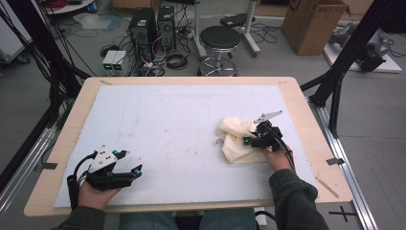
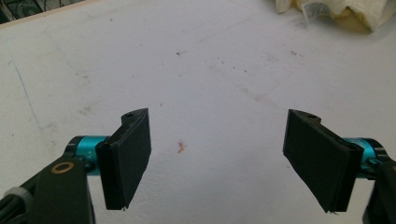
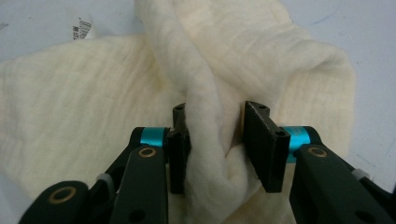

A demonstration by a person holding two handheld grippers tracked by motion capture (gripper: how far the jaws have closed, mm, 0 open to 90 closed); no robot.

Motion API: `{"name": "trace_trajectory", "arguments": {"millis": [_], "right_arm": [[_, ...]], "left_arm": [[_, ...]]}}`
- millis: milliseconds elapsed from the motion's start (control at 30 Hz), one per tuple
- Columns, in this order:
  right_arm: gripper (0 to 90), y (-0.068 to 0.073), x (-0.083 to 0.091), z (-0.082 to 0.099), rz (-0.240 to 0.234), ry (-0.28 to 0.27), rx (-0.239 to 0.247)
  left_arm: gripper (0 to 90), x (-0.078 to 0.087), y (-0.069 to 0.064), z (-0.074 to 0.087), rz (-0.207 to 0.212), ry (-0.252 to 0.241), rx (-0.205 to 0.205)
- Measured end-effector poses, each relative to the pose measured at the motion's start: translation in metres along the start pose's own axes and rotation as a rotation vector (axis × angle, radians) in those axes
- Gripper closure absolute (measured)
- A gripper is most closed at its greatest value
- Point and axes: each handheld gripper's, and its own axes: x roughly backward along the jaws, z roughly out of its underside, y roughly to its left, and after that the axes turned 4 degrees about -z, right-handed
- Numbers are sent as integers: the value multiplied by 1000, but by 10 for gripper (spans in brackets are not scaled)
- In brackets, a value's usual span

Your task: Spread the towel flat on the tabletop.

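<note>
A: Where is the cream cloth [image 1: 239, 141] lying?

B: On the white mat [image 1: 172, 139] that covers the wooden table [image 1: 306, 120], toward the person's right side, bunched up in a loose heap. In the left gripper view its edge [image 2: 336, 9] peeks in at the top right corner, with a small printed label [image 2: 315, 8] sticking out of it.

A: And the right hand-held gripper [image 1: 256, 139]?

B: It sits on the cloth, held by the person's right hand [image 1: 277, 155]. In the right gripper view a raised fold of the cloth [image 3: 212, 140] stands between the two black jaws. The left jaw lies against the fold; the right jaw is close at the fold's other side, and the fabric bulges toward it. So the right hand-held gripper [image 3: 212, 140] is pinching that ridge of fabric, with the jaws only partly drawn together because of the thick fold.

A: What about the other one?

B: The left hand-held gripper [image 1: 129, 165] rests near the front left of the mat, well apart from the cloth, in the person's left hand [image 1: 95, 191]. Its jaws are spread wide, and in the left gripper view there is just bare mat between them, marked by a tiny reddish fleck [image 2: 181, 147].

A: Anything beyond the table?

B: A black round stool [image 1: 220, 38] and a cardboard box [image 1: 311, 24] on the floor
</note>
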Motion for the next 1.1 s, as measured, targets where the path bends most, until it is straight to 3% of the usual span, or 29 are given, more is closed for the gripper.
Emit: {"name": "trace_trajectory", "arguments": {"millis": [133,233,467,733,1100], "right_arm": [[679,3,-2,-1,34,13,13],[719,3,-3,-1,49,15,-5],[797,-5,2,1,-16,-6,-48],[809,-4,8,-1,-33,-29,-55],[806,15,17,-25,-110,-58,0]], "left_arm": [[239,-1,-1,-1,1,4,-5],[239,-2,-2,-1,2,1,-5],[241,-1,-1,-1,-2,-3,-11],[241,0,1,-1,-16,-14,-4],[241,-1,0,-1,-14,-8,-14]]}}
